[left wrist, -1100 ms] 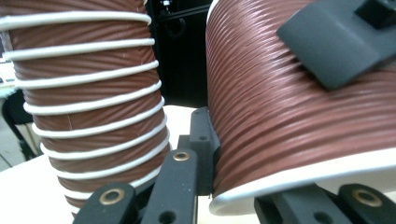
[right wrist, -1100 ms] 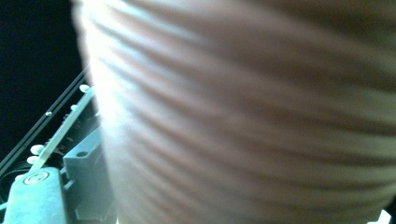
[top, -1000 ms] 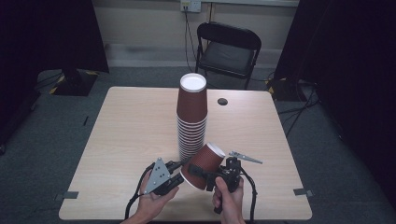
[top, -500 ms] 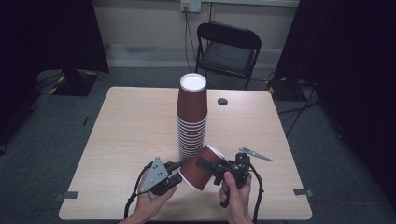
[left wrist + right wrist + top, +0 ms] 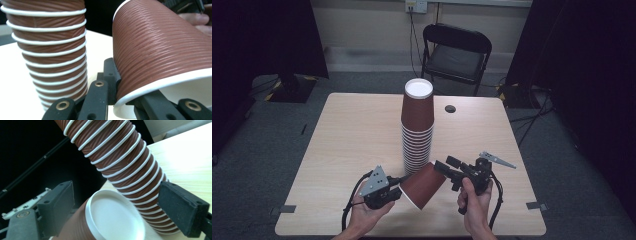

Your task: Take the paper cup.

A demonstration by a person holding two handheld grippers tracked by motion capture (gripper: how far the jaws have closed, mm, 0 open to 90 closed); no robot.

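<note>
Single brown ribbed paper cup (image 5: pixel 423 184) w/ white rim, tipped on its side, white base up-right toward stack, mouth down-left, lifted off table near front edge. Just beside tall stack of same cups (image 5: pixel 417 127), upside down, upright at table centre, white base on top.

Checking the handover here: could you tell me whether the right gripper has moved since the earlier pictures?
Yes. The right gripper has drawn back rightward from the tall stack of brown ribbed paper cups, its jaws just closing.
</note>
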